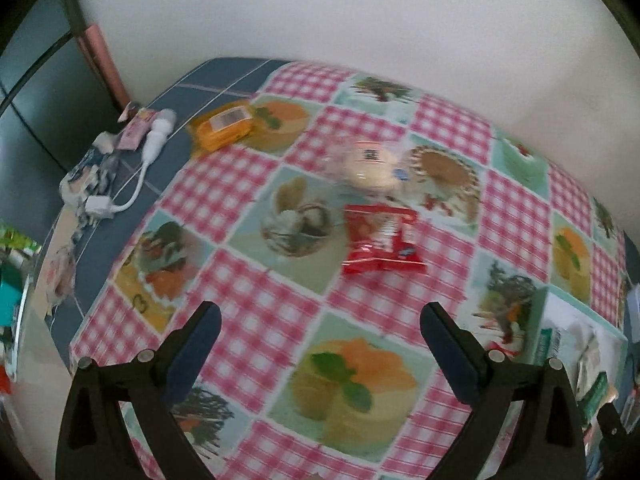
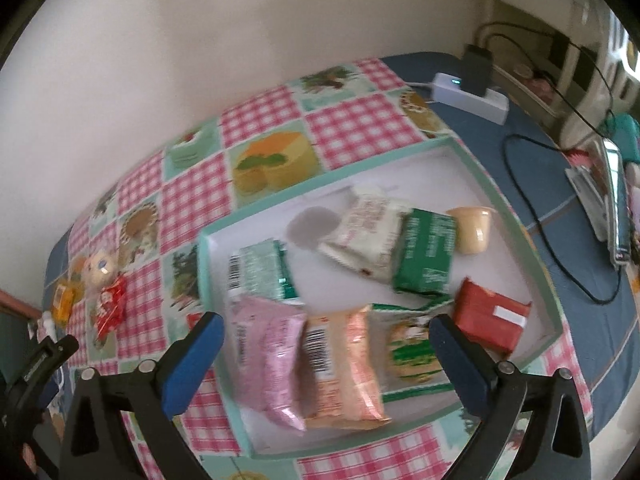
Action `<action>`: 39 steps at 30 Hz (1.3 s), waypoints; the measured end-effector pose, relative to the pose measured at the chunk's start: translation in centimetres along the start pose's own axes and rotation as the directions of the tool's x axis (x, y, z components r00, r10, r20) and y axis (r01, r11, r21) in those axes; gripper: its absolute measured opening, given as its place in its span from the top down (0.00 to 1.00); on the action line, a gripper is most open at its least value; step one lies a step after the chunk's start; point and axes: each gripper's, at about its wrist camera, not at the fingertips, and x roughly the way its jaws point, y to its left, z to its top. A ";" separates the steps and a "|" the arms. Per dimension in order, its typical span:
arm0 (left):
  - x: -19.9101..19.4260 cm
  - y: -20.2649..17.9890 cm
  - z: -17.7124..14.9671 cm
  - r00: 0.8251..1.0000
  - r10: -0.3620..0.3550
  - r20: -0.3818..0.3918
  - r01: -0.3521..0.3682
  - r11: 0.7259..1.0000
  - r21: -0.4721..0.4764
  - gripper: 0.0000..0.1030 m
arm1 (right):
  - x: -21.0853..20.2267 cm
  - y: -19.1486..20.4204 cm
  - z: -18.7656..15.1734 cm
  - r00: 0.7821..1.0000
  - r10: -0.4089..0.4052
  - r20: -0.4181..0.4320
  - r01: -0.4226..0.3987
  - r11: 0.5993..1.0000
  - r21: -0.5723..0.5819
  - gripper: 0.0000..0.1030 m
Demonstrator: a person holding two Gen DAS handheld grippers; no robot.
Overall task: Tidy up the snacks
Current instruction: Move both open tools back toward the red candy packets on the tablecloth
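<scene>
Plain cream wall (image 2: 200, 60) behind a checked-cloth table (image 1: 260, 300).

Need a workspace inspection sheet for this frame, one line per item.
Surface: checked tablecloth over a blue cover.
Job's things: box holding about nine snacks; red packet, clear-wrapped cake and orange packet lie loose outside it.
Clutter: power strip, phone.
Grippers: left gripper open, empty; right gripper open above the box, empty.
Cables: white cable, black cable.
Surroundings: plain wall.
</scene>
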 end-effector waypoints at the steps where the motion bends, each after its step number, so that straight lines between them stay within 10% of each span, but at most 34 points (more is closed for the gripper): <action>1: 0.1 0.5 0.1 1.000 0.005 0.000 -0.005 1.000 -0.011 0.03 | 0.0 0.5 -0.1 1.000 0.008 -0.001 -0.008 1.000 -0.008 0.00; 21: 1.9 9.3 1.1 0.997 0.081 -0.021 -0.083 0.981 -0.176 0.03 | 1.4 9.6 -2.1 0.996 0.092 -0.012 -0.093 0.970 -0.225 0.00; 39: 5.1 7.9 1.1 0.995 -0.011 -0.100 -0.004 0.989 -0.147 0.03 | 5.3 11.2 -2.3 0.992 0.115 -0.056 -0.125 0.964 -0.234 0.01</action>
